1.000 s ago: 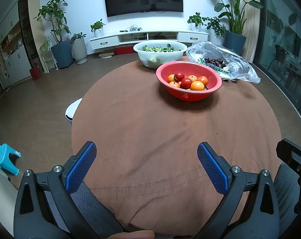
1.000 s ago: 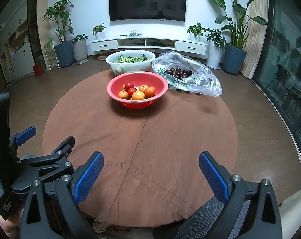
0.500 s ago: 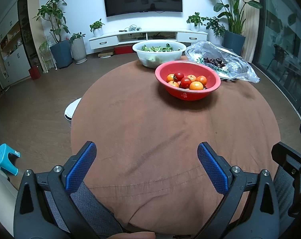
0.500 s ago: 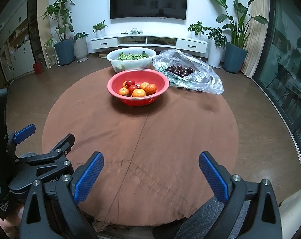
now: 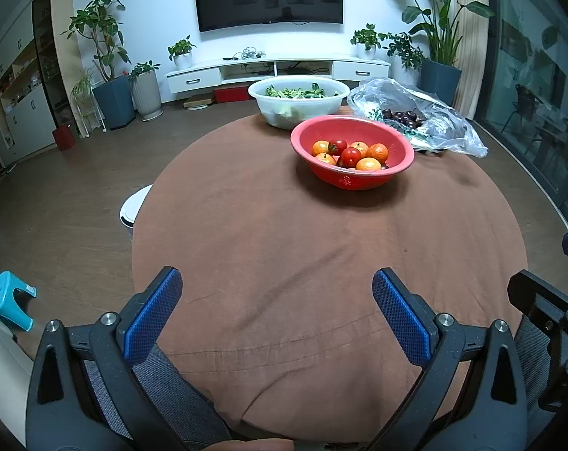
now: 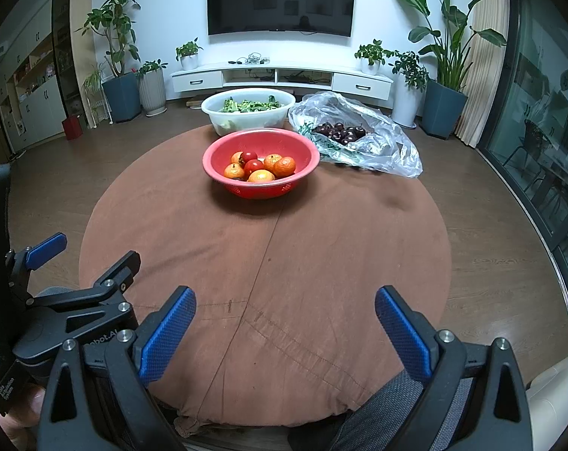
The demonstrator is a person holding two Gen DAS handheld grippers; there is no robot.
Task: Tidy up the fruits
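Brown tablecloth (image 6: pixel 284 263); left claw (image 6: pixel 96 263) lettering partly legible: "obot.AI".

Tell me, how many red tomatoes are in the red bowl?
2. One tomato sits toward the back of the red bowl; the other tomato sits in the middle among the oranges. More could hide underneath.

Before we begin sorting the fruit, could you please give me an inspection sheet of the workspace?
Surface: round table under brown cloth, creased.
Job's things: red bowl with oranges and red tomatoes; clear bag of dark cherries behind it on the right.
Clutter: white bowl of greens at the far edge.
Grippers: left claw and right claw both open, empty, over the near edge.
Cables: some on the TV console.
Surroundings: wall TV, potted plants, wood floor.
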